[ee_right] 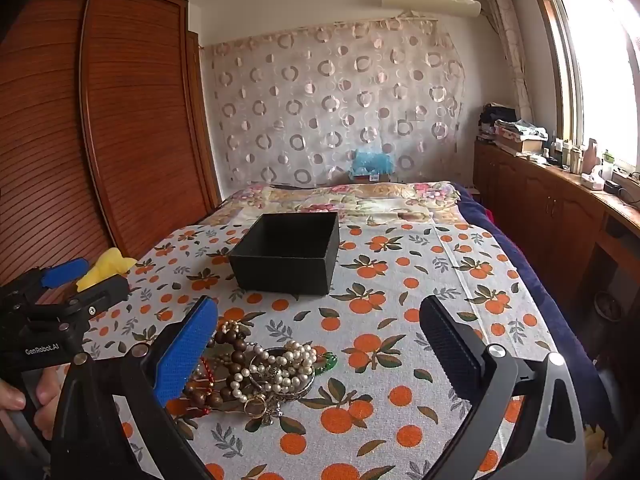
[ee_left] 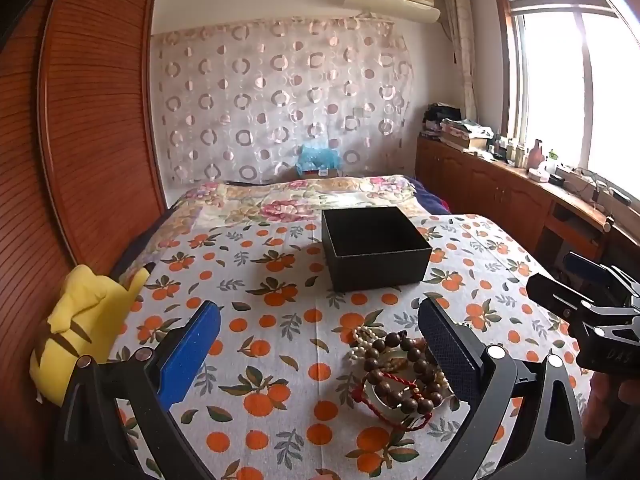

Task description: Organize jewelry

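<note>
Two grippers hang over a bed (ee_right: pixel 400 320) spread with an orange-print cloth, each with jaws wide apart and holding nothing. From the right gripper (ee_right: pixel 320 340), the black box (ee_right: pixel 286 254) sits open at twelve o'clock, apparently empty, though its floor is partly hidden; the jewelry heap (ee_right: pixel 256 368) lies nearer, at about nine o'clock, just beside the blue pad. From the left gripper (ee_left: pixel 320 340), the same heap (ee_left: pixel 400 372) lies toward three o'clock. I would lift one strand only, pinching its outer loop, since the pieces overlap and will likely drag neighbours along. Largest are the brown wooden beads (ee_left: pixel 394 360), then pearl strands (ee_right: pixel 288 364), a red cord (ee_left: pixel 384 380), and a small gold ring (ee_right: pixel 256 403).
</note>
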`<state>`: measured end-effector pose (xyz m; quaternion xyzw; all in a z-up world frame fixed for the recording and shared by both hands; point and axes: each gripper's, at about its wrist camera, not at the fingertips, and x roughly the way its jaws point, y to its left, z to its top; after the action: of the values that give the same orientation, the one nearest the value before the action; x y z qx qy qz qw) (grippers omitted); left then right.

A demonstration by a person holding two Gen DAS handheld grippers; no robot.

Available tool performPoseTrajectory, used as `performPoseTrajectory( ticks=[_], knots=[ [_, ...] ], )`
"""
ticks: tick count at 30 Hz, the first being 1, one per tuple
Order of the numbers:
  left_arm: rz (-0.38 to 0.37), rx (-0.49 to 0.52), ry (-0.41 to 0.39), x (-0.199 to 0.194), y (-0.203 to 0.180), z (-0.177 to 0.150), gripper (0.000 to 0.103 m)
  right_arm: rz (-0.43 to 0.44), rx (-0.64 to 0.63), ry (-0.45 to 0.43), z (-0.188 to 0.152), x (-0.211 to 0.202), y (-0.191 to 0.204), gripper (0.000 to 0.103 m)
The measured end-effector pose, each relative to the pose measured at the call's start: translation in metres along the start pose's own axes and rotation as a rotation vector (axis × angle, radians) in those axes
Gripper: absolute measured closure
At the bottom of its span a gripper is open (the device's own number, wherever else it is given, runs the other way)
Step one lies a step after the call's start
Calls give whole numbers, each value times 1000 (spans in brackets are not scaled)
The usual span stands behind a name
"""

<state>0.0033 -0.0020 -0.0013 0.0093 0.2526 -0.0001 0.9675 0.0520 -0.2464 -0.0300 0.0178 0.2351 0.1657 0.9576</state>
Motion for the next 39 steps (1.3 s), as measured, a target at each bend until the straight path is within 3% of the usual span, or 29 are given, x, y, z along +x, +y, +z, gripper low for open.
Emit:
performPoseTrajectory(
  ticks=[15,17,39],
  knots=[
    [-4,-3,-2,-4,-3,23,7,1,1,0,-1,-1,1,2],
    [-5,-5,-12,-8,2,9,7,1,-1,1,-1,-1,1,2],
    [-10,-7,-24,-12,-1,10,7,3,-1,3,-3,0,0,2]
  ],
)
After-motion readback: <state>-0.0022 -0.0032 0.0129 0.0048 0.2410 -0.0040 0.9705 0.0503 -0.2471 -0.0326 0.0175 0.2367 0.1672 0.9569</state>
